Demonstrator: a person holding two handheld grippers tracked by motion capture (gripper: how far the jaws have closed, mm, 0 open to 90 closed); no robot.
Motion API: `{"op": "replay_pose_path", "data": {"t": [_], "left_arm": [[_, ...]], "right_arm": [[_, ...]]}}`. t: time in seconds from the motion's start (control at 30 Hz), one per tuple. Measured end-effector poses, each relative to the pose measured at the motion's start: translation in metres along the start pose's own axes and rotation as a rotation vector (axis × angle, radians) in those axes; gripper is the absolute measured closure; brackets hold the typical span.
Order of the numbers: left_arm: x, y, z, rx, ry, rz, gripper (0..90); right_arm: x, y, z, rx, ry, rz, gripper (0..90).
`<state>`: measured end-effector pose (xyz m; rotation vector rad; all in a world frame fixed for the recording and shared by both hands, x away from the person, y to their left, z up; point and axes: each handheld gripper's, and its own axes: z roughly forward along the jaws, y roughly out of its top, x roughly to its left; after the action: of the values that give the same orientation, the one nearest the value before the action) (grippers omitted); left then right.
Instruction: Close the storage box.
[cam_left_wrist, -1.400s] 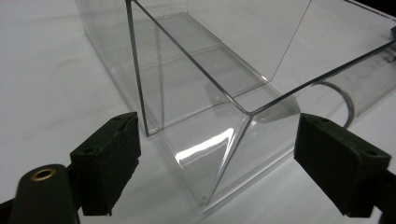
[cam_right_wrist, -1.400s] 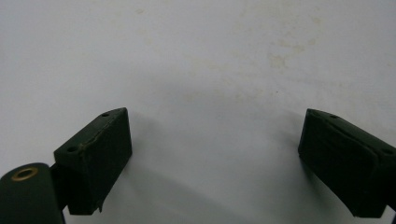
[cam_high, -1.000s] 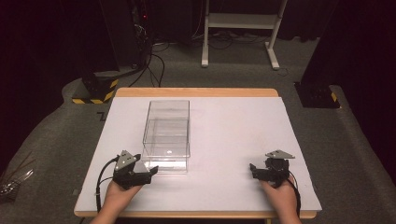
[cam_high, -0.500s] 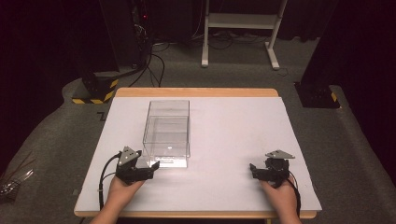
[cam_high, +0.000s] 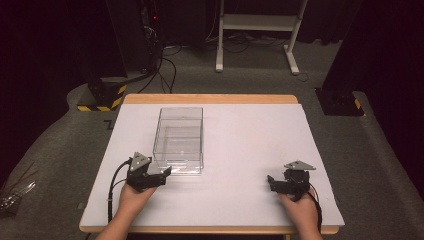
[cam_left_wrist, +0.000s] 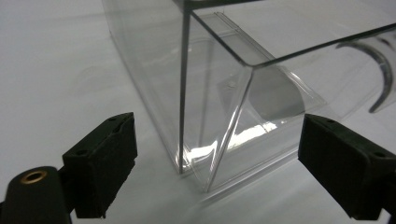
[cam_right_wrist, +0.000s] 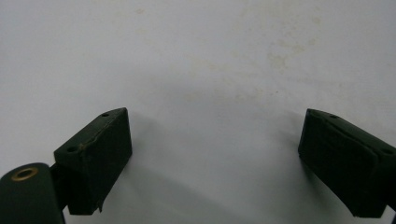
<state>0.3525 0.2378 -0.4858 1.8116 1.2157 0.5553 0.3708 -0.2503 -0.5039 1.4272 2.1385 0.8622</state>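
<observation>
A clear plastic box (cam_high: 179, 140) stands open-topped on the white table (cam_high: 240, 145), left of centre. My left gripper (cam_high: 162, 172) sits at the box's near left corner, pointing right. In the left gripper view the jaws stand wide apart, and the box's near corner (cam_left_wrist: 212, 140) rises just ahead of the gap between them, apart from both. My right gripper (cam_high: 272, 181) rests near the table's front right, pointing left. Its jaws are wide apart over bare table (cam_right_wrist: 210, 93) with nothing between them.
The box has a flat flap (cam_high: 180, 169) lying on the table at its near end. Beyond the table's far edge are a white metal stand (cam_high: 257, 22), cables on the grey floor and a black-and-yellow striped base (cam_high: 102, 97).
My left gripper has crept right and forward, closer to the box's near left corner. The right gripper has stayed put.
</observation>
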Motion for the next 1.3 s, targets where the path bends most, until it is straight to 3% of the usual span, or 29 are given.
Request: {"op": "replay_pose_path", "data": {"t": [0.6,0.83,1.03,1.17,1.3], "left_arm": [[0.007,0.011,0.021,0.016,0.05,-0.022,18.8],[0.009,0.013,0.025,0.012,0.074,-0.057,24.4],[0.007,0.013,0.025,0.016,0.092,-0.05,26.0],[0.007,0.013,0.023,0.014,0.078,-0.061,27.6],[0.007,0.013,0.018,0.016,0.042,-0.053,22.7]], "right_arm": [[0.0,0.0,0.0,0.0,0.0,0.0,9.4],[0.0,0.0,0.0,0.0,0.0,0.0,9.4],[0.0,0.0,0.0,0.0,0.0,0.0,9.4],[0.0,0.0,0.0,0.0,0.001,0.002,9.4],[0.0,0.0,0.0,0.0,0.001,0.001,9.4]]}}
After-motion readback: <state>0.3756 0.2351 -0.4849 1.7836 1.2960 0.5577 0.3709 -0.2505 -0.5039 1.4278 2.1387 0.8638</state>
